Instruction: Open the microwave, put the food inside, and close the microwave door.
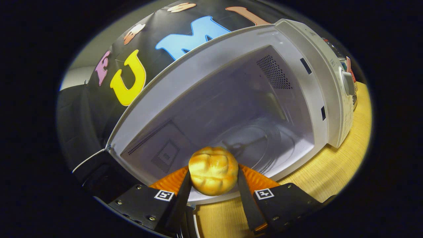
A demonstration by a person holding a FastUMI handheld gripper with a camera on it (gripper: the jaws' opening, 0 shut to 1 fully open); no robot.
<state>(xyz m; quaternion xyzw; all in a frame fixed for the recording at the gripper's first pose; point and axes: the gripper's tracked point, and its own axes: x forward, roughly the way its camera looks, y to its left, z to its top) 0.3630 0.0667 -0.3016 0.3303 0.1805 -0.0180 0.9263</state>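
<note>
Golden bun (213, 171), round and scored on top, clamped between the two fingers (180, 195) of the gripper (213, 185), one finger pressing on each side. Held just above the front sill of the microwave (231, 76), at the mouth of the cavity, not yet resting on anything inside. Door (96, 168) swung fully open, seen as a dark panel hanging off the hinge side, beside the left finger. Pale grey cavity wide open beyond the bun. Glass turntable (264, 142) lying flat on the cavity floor, just past the bun, with the hub showing through its middle. Perforated vent patch (274, 72) on the far inner wall; a slotted strip and a square plate on the nearer inner wall by the hinge side. Two small dark latch slots (306, 66) in the front frame on the side away from the door. Control panel (347, 89) with a knob past those slots, curving away and too warped to make out in detail. Light wooden table (333, 165) under the microwave, running back beneath the gripper. Small square markers on the upper face of each finger mount. Whole scene tilted, with the microwave leaning across the picture. Some coloured items behind the control panel, too small to tell.
</note>
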